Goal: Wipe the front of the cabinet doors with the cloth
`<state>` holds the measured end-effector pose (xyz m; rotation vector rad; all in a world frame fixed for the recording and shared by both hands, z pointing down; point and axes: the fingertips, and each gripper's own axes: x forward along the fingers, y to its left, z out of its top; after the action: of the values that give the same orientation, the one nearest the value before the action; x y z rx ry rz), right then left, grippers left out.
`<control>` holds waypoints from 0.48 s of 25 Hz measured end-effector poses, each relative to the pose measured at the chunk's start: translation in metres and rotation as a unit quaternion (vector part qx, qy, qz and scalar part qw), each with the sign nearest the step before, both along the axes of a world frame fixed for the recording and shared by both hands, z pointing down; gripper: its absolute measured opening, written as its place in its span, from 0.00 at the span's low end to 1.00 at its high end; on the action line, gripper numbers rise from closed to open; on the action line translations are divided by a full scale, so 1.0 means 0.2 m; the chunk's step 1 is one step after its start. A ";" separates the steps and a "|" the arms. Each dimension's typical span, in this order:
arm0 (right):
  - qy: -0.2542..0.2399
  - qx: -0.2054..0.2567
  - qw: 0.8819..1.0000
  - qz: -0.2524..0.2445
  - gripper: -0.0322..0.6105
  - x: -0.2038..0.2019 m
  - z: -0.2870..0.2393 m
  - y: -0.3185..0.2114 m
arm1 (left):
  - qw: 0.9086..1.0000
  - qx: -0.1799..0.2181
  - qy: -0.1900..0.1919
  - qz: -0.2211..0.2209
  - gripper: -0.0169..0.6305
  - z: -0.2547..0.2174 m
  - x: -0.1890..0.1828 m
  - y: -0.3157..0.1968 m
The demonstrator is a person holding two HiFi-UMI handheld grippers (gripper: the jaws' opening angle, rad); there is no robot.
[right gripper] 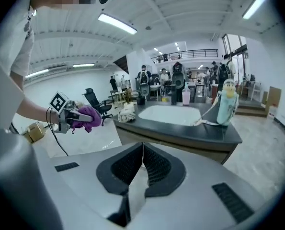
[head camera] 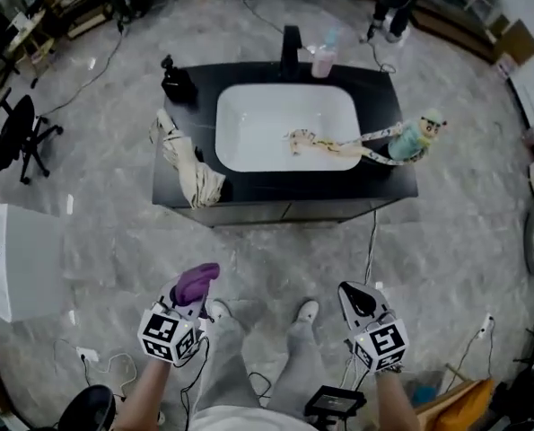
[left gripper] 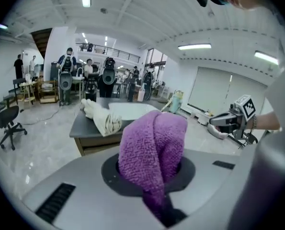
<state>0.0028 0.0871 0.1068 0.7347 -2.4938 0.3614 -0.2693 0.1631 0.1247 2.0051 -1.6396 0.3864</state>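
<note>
Left gripper (head camera: 193,299): jaws clamped on purple cloth (left gripper: 152,150), cloth bunched, bulging out past jaw tips. Right gripper (head camera: 358,299): jaws pressed together, nothing between. Both held low, either side of person's shoes (head camera: 307,311), well apart from cabinet (head camera: 275,212) ahead. Cabinet has black top, white sink (head camera: 289,124). Cream towel (head camera: 190,169) draped over top's left edge. Pale green bottle (head camera: 415,139) at right end, strap trailing into sink.

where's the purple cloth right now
The purple cloth is at the head view's lower left, clamped in the left tool, over the floor and short of the black sink cabinet.
</note>
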 end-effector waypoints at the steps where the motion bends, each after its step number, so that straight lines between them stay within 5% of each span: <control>1: -0.006 0.005 1.000 0.000 0.09 -0.01 -0.10 0.03 | 1.000 0.015 0.002 -0.003 0.10 -0.11 0.00 0.02; 12: -0.105 0.070 0.991 0.034 0.09 -0.29 -0.98 0.31 | 0.982 0.182 0.012 -0.052 0.10 -1.02 -0.21 0.19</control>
<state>-0.0547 0.1484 -0.0886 0.8815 -2.7197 0.3035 -0.3105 0.2012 -0.0794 2.1552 -1.8993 0.0232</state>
